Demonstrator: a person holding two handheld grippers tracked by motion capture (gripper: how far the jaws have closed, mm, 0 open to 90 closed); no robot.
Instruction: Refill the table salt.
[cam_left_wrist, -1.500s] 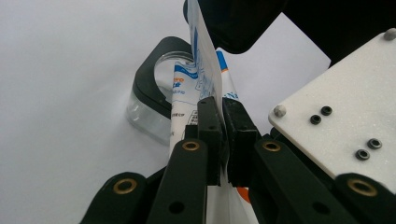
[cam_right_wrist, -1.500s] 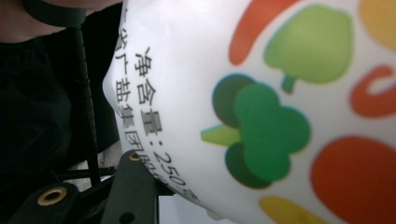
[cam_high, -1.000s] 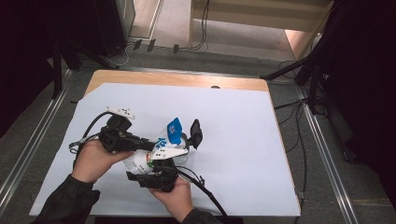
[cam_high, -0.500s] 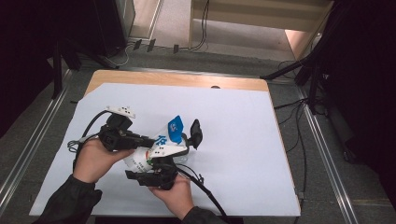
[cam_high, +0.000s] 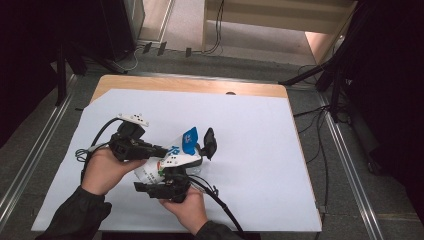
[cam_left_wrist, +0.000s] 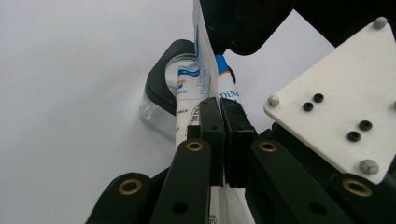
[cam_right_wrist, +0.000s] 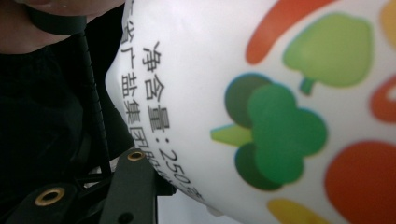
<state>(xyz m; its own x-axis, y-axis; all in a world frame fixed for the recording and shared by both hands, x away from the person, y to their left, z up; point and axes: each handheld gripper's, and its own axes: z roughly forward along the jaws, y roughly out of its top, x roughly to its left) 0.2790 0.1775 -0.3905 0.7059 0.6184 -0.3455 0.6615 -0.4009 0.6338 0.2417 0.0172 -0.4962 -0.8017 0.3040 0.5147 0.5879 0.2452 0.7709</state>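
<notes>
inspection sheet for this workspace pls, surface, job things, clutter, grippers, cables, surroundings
surface: wooden table mostly covered by a white sheet.
job's things: white printed bag with a blue top, held up between both grippers; small clear jar with its black lid flipped open, sitting on the sheet right behind the bag.
clutter: nothing seen.
grippers: left gripper has its jaws pinched shut on the bag's upper edge; right gripper is pressed against the bag's lower part, and its jaw state cannot be told.
cables: a black cable trails from the right gripper; another loops from the left one.
surroundings: metal floor rails, cables on the floor and dark stands around the table.
</notes>
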